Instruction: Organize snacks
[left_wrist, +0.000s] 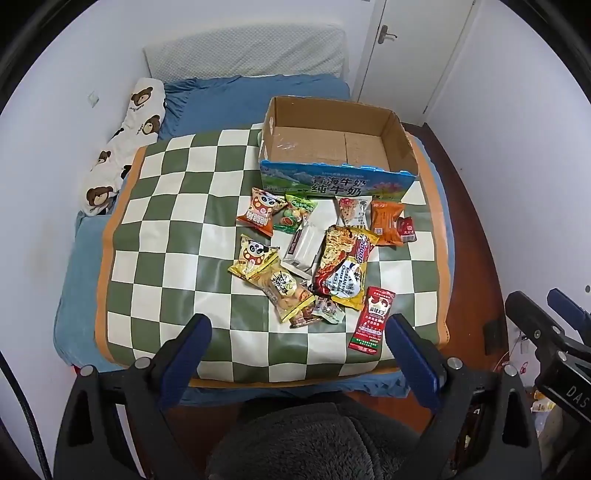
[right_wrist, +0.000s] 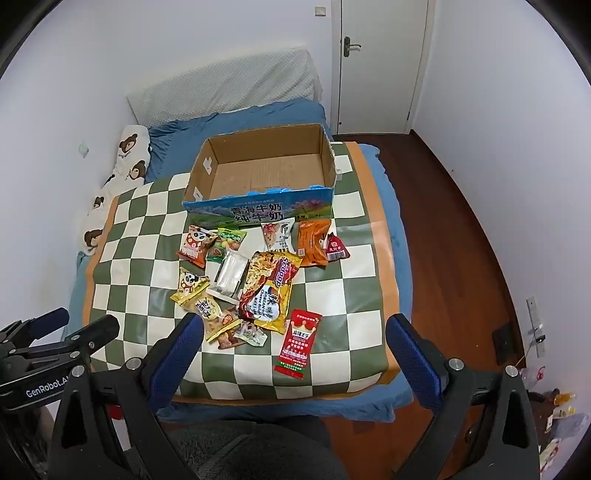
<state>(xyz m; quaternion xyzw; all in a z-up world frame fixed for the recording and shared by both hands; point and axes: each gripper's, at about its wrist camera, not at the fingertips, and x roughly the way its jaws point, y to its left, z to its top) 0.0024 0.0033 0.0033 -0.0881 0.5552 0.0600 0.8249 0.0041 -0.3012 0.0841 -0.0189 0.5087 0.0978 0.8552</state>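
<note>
- Snacks in a loose pile on checkered mat (left_wrist: 177, 229) spread over the bed, all on near side of cardboard box (left_wrist: 332, 147), none inside it.
- Left claw (left_wrist: 299, 328) spread wide, holding nothing, hovers over mat's near edge, well short of box; right claw (right_wrist: 291, 332) same, wide apart, empty.
- Each claw shows at the edge of the other's view, side by side, apart.
- Red sachet (right_wrist: 298, 343) nearest, flat, on its own at the pile's near right.
- Yellow biscuit pack (left_wrist: 284, 291) and small packets at pile's near left, overlapping.
- Noodle packet (left_wrist: 343, 266) mid-pile, tilted, overlaps white wrapper (left_wrist: 304, 245).
- Yellow panda bag (left_wrist: 253, 256) left of white wrapper.
- Orange panda bag (left_wrist: 260, 216), green candy bag (left_wrist: 297, 214), pizza-print pack (left_wrist: 354, 210), orange pack (left_wrist: 386, 221), small red pouch (left_wrist: 406, 229) in a row just in front of box.
- Box open-topped, empty, blue printed front facing pile.
- Bear-print pillow (left_wrist: 125, 147) left of box, by wall; blue sheet (left_wrist: 221, 103) and door (right_wrist: 380, 62) beyond box.
</note>
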